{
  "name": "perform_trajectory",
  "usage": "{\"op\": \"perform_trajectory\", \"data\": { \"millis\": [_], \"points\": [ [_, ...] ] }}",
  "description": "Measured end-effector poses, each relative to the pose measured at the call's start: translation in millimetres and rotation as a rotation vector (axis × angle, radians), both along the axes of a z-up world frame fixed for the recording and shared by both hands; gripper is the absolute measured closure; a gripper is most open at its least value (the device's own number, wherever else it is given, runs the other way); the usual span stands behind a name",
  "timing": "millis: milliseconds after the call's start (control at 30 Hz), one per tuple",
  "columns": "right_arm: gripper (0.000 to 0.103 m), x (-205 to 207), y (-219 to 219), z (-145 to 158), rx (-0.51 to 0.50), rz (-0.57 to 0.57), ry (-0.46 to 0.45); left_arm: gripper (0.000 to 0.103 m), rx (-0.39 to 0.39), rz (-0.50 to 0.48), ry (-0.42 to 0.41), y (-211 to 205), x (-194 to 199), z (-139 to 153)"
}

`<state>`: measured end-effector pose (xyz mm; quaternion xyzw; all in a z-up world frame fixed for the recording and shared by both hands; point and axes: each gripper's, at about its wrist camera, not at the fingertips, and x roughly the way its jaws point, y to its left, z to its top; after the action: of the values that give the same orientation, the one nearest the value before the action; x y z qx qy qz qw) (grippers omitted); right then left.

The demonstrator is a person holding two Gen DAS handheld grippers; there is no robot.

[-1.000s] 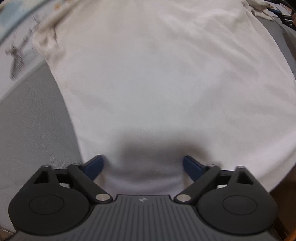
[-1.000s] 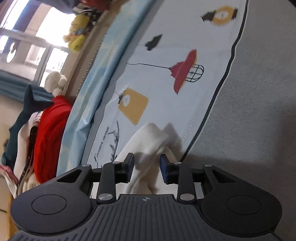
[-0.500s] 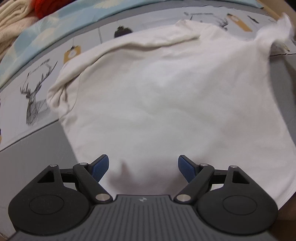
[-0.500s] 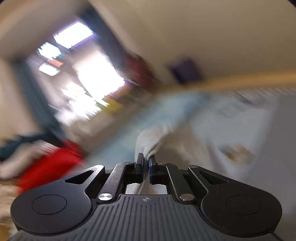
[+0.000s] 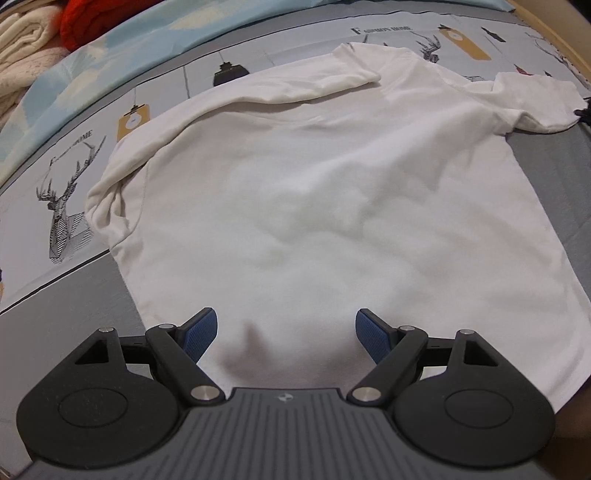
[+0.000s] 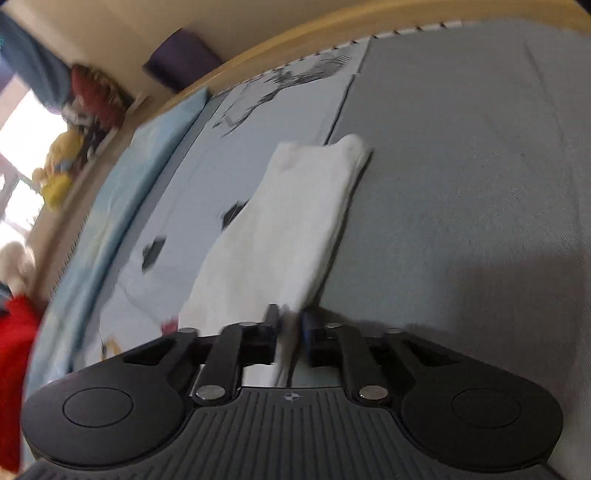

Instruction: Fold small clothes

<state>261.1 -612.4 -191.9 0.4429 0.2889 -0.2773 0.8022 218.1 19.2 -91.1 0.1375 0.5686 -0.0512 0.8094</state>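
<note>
Right wrist view: the right gripper (image 6: 290, 325) pinches the sleeve (image 6: 295, 221) of the white T-shirt (image 5: 332, 203), which stretches ahead of it. The left gripper (image 5: 284, 332) hovers wide open and empty over the hem; keep the sleeve taut and lay it flat across the body.

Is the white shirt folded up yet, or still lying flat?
Mostly spread flat. The white shirt lies open on the bed; only one sleeve is folded over.

Printed bedsheet (image 5: 70, 206); red garment (image 5: 92, 18); yellow plush toy (image 6: 59, 173).
</note>
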Motion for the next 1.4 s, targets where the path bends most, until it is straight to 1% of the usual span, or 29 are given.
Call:
{"op": "perform_trajectory", "data": {
  "millis": [33,100,133,167,233,267,333,367,400,467,500,567,633,700,767,800,833,867,900,967,1000,1033,1067,1133,1200,1233,1267,1333,1400],
  "points": [
    [0.100,1,-7,0,-0.011,0.000,-0.013,0.017,0.003,0.007,-0.001,2,0,0],
    [0.101,-1,-12,4,-0.104,-0.051,-0.002,0.017,0.004,0.020,-0.005,5,1,1],
    [0.101,-2,-15,1,-0.117,-0.073,0.016,0.016,-0.001,0.023,-0.010,6,1,2],
    [0.101,-1,-19,-2,-0.105,-0.095,0.023,0.016,-0.009,0.025,-0.016,7,1,3],
    [0.102,3,-19,-2,-0.108,-0.096,0.039,0.016,-0.016,0.032,-0.024,10,0,4],
    [0.097,7,-14,0,-0.135,-0.093,0.064,0.016,-0.016,0.038,-0.034,11,0,5],
    [0.083,4,-7,10,-0.195,-0.105,0.119,0.016,-0.029,0.049,-0.071,15,-2,9],
    [0.071,7,-3,14,-0.224,-0.111,0.141,0.016,-0.039,0.055,-0.098,17,-3,11],
    [0.067,9,3,18,-0.252,-0.107,0.163,0.015,-0.049,0.063,-0.128,20,-4,13],
    [0.067,13,16,26,-0.331,-0.101,0.216,0.015,-0.073,0.099,-0.182,28,-5,15],
    [0.067,12,21,31,-0.369,-0.100,0.224,0.015,-0.093,0.118,-0.194,31,-4,16],
    [0.067,7,36,47,-0.425,-0.082,0.206,0.015,-0.127,0.175,-0.224,43,-2,16],
    [0.067,5,52,68,-0.451,-0.040,0.149,0.015,-0.178,0.260,-0.229,60,2,12],
    [0.067,0,75,93,-0.453,0.030,0.074,0.015,-0.221,0.309,-0.246,75,4,12],
    [0.066,-3,103,118,-0.441,0.136,0.022,0.016,-0.228,0.322,-0.283,84,3,14],
    [0.066,-2,119,130,-0.431,0.196,0.009,0.016,-0.224,0.317,-0.306,88,1,15],
    [0.066,-2,137,141,-0.419,0.265,0.002,0.019,-0.220,0.311,-0.318,91,1,15],
    [0.066,-4,158,152,-0.410,0.342,-0.003,0.028,-0.212,0.306,-0.319,93,2,16],
    [0.062,-7,178,159,-0.397,0.412,-0.007,0.034,-0.213,0.301,-0.321,95,2,17],
    [0.054,-15,219,166,-0.345,0.551,-0.011,0.057,-0.232,0.285,-0.336,98,2,21],
    [0.053,-18,236,164,-0.305,0.611,-0.013,0.064,-0.231,0.278,-0.341,98,3,21],
    [0.053,-21,252,158,-0.257,0.668,-0.015,0.076,-0.225,0.269,-0.346,97,3,21],
    [0.053,-23,268,147,-0.206,0.714,-0.014,0.080,-0.219,0.259,-0.352,95,3,22],
    [0.053,-25,294,120,-0.157,0.784,0.012,0.080,-0.216,0.251,-0.363,91,6,22],
    [0.055,-16,315,86,-0.181,0.824,0.168,0.080,-0.219,0.236,-0.383,86,13,22],
    [0.055,-12,322,72,-0.189,0.849,0.222,0.080,-0.218,0.222,-0.396,82,17,22],
    [0.057,-7,328,61,-0.200,0.870,0.252,0.080,-0.217,0.203,-0.409,78,22,22],
    [0.057,1,330,46,-0.212,0.877,0.312,0.080,-0.226,0.169,-0.430,68,33,19],
    [0.059,7,326,28,-0.195,0.893,0.386,0.080,-0.233,0.139,-0.444,58,44,15]
  ]
}}
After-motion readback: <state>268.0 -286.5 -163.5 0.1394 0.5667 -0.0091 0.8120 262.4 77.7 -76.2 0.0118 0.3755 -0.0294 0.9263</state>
